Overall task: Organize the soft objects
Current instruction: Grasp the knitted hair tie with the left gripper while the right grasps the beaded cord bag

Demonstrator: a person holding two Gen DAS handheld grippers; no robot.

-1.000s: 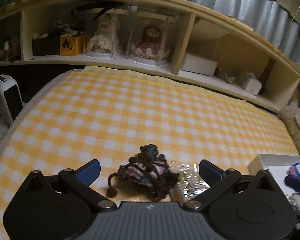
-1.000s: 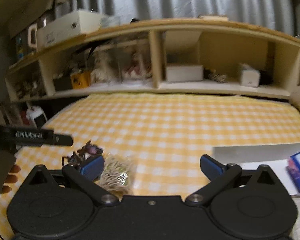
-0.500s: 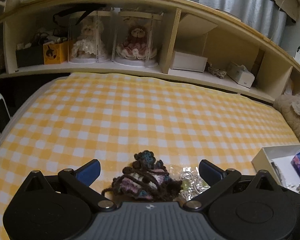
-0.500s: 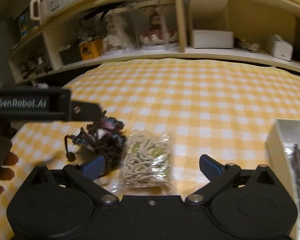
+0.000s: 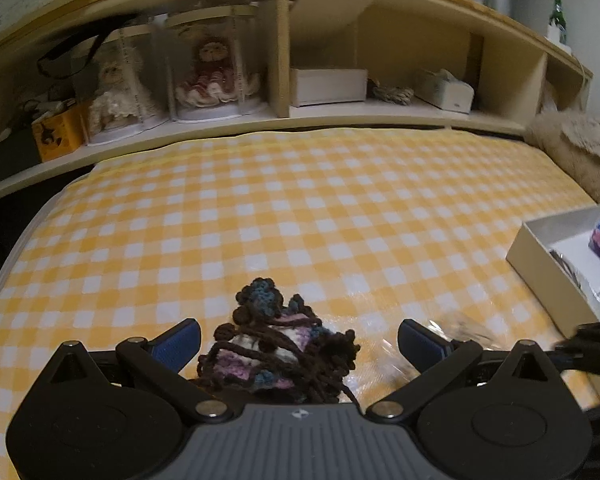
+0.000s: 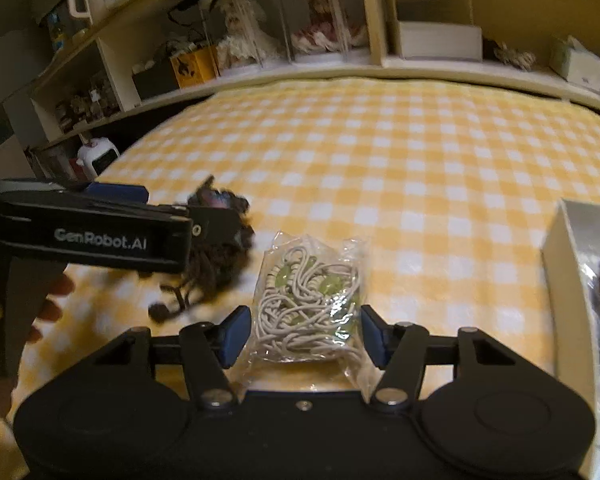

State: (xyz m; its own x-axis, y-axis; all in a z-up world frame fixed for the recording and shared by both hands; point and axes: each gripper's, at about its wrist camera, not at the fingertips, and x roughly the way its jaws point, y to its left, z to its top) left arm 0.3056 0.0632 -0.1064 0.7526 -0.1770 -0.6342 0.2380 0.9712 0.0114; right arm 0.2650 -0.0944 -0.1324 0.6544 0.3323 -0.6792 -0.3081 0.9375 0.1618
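A dark brown, blue and pink knitted yarn piece (image 5: 278,348) lies on the yellow checked bedspread (image 5: 292,208), between the fingers of my open left gripper (image 5: 299,340). In the right wrist view the yarn piece (image 6: 220,256) sits partly behind the left gripper's body. A clear plastic bag of white cord with green beads (image 6: 310,300) lies to the right of it, between the fingers of my right gripper (image 6: 305,334). The right jaws stand close on each side of the bag; contact is not clear.
A white open box (image 5: 556,264) holding packets stands on the bed at the right, and shows in the right wrist view (image 6: 568,280). A wooden headboard shelf (image 5: 300,116) with cased dolls and small boxes runs along the back. A furry blanket (image 5: 580,148) lies far right.
My right gripper has moved forward and down over the cord bag and its jaws have narrowed around it. My left gripper has moved closer over the yarn piece.
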